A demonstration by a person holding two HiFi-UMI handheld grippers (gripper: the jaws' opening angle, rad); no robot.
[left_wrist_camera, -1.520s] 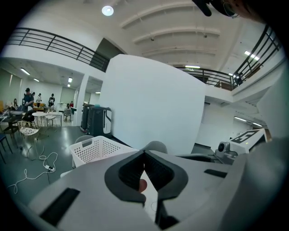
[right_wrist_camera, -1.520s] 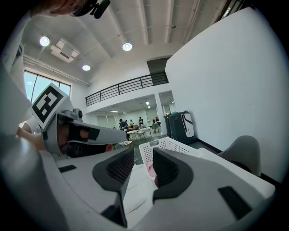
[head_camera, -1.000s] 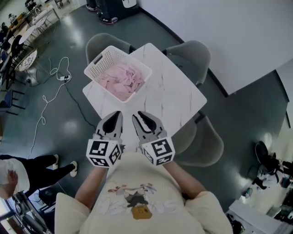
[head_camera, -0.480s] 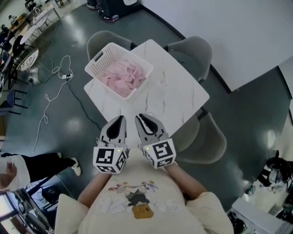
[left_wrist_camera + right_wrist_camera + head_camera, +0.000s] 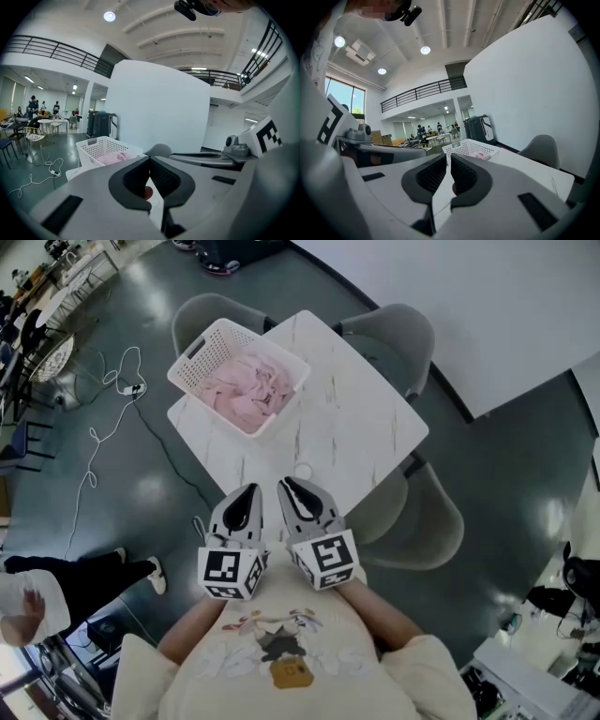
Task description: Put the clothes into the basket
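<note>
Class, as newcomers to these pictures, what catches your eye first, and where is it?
A white basket heaped with pink clothes sits on the far left corner of the white table. Near the table's closest corner, the left gripper and right gripper hover side by side, both shut and empty.

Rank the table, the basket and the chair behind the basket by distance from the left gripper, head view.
1. table: directly ahead of the left gripper.
2. basket: on the table's far-left corner, pink clothes inside.
3. chair: beyond the basket, tucked under the table.
</note>
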